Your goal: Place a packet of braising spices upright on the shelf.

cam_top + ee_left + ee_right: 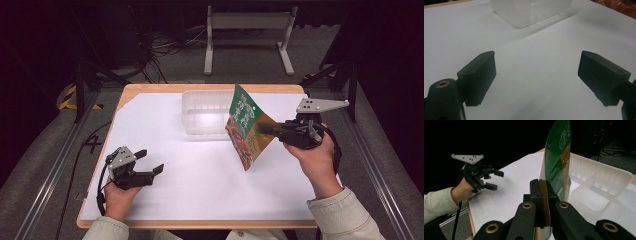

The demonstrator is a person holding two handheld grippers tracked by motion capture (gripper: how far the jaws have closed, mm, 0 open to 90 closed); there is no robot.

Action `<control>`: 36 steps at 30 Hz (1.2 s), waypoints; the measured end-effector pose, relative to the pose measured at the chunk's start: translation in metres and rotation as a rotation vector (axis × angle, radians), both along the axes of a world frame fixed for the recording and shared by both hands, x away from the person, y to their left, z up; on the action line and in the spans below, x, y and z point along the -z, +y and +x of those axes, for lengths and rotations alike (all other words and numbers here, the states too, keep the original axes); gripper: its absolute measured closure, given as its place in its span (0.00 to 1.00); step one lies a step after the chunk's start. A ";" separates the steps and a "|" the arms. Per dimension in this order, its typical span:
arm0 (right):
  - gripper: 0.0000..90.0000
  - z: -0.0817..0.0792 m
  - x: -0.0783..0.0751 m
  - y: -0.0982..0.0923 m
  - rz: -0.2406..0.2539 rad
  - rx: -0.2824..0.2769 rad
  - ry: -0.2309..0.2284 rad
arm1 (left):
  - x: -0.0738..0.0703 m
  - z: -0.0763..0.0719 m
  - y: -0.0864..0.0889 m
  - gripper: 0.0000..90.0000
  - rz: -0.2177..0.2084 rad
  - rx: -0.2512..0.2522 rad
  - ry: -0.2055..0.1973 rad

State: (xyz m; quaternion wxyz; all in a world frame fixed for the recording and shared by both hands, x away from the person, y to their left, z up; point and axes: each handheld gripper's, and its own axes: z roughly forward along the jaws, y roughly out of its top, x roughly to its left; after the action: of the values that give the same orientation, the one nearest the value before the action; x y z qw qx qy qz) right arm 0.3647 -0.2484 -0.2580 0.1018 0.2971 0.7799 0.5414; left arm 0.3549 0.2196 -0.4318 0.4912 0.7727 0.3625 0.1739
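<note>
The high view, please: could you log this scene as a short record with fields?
surface: white sheet over a wooden table
tray: clear plastic tray, far middle, nothing seen inside
packet: green and orange packet, lifted, one corner down near the sheet
right tongs: shut on the packet's edge
left tongs: open, holding nothing, near left

A wooden-edged table covered in white paper sits on grey carpet, with a white metal stand beyond the table, tangled cables left of it, amid dark surroundings.
</note>
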 end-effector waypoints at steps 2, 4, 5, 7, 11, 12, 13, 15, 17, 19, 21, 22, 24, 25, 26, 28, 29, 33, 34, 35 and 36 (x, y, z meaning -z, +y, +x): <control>1.00 0.002 -0.003 0.000 0.004 0.004 -0.008 | 0.000 0.000 0.000 0.17 0.001 0.000 0.004; 1.00 0.004 -0.006 0.001 0.007 0.008 -0.010 | 0.000 0.000 0.000 0.17 0.003 0.001 0.007; 1.00 0.006 -0.007 0.001 0.008 0.009 -0.011 | 0.000 0.000 0.000 0.17 0.005 0.002 0.006; 1.00 0.009 -0.011 0.001 0.004 0.014 -0.015 | 0.000 0.000 0.000 0.17 0.003 0.000 0.002; 1.00 0.016 -0.018 0.002 0.005 0.017 -0.028 | 0.000 0.000 0.000 0.17 0.000 0.001 0.003; 1.00 0.018 -0.019 0.003 0.004 0.021 -0.033 | 0.000 0.000 0.000 0.17 0.001 0.002 0.002; 1.00 0.020 -0.021 0.003 0.002 0.025 -0.036 | 0.001 0.000 0.000 0.17 0.001 0.002 0.002; 1.00 0.024 -0.023 0.004 -0.002 0.031 -0.043 | 0.001 0.000 0.000 0.17 0.000 0.001 0.004; 1.00 0.026 -0.025 0.005 -0.007 0.034 -0.049 | 0.001 0.000 0.000 0.17 0.001 0.003 0.003; 1.00 0.030 -0.027 0.006 -0.017 0.040 -0.058 | 0.001 0.000 0.000 0.17 -0.002 0.004 0.007; 1.00 0.033 -0.029 0.008 -0.026 0.047 -0.071 | 0.001 0.000 0.000 0.18 -0.005 0.007 0.007; 1.00 0.035 -0.030 0.009 -0.032 0.050 -0.078 | 0.001 0.000 0.000 0.18 -0.005 0.007 0.006; 1.00 0.038 -0.031 0.010 -0.038 0.055 -0.086 | 0.001 -0.001 0.001 0.18 0.000 0.010 0.004; 1.00 0.040 -0.032 0.010 -0.045 0.060 -0.094 | 0.001 -0.001 0.001 0.18 -0.002 0.008 0.005; 1.00 0.041 -0.033 0.010 -0.046 0.061 -0.096 | 0.001 -0.002 0.002 0.18 0.004 0.010 0.004; 1.00 0.045 -0.034 0.011 -0.046 0.065 -0.100 | 0.001 -0.005 0.004 0.18 0.004 0.003 0.006; 1.00 0.047 -0.035 0.011 -0.047 0.066 -0.102 | 0.001 -0.006 0.005 0.18 0.000 -0.002 0.003; 1.00 0.057 -0.038 0.014 -0.053 0.073 -0.107 | 0.000 -0.014 0.009 0.18 0.000 -0.008 0.000; 1.00 0.059 -0.039 0.015 -0.056 0.074 -0.111 | 0.000 -0.015 0.009 0.18 0.005 -0.009 -0.004; 1.00 0.061 -0.040 0.016 -0.060 0.076 -0.112 | 0.001 -0.016 0.010 0.18 0.013 -0.008 -0.004; 1.00 0.063 -0.040 0.017 -0.061 0.074 -0.114 | 0.001 -0.018 0.010 0.18 0.011 -0.011 -0.002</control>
State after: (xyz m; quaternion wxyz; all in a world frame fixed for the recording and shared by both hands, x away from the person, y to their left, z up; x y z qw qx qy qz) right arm 0.4279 -0.2310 -0.2175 0.1748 0.2915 0.7774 0.5293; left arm 0.3371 0.2299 -0.4330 0.4863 0.7734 0.3652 0.1792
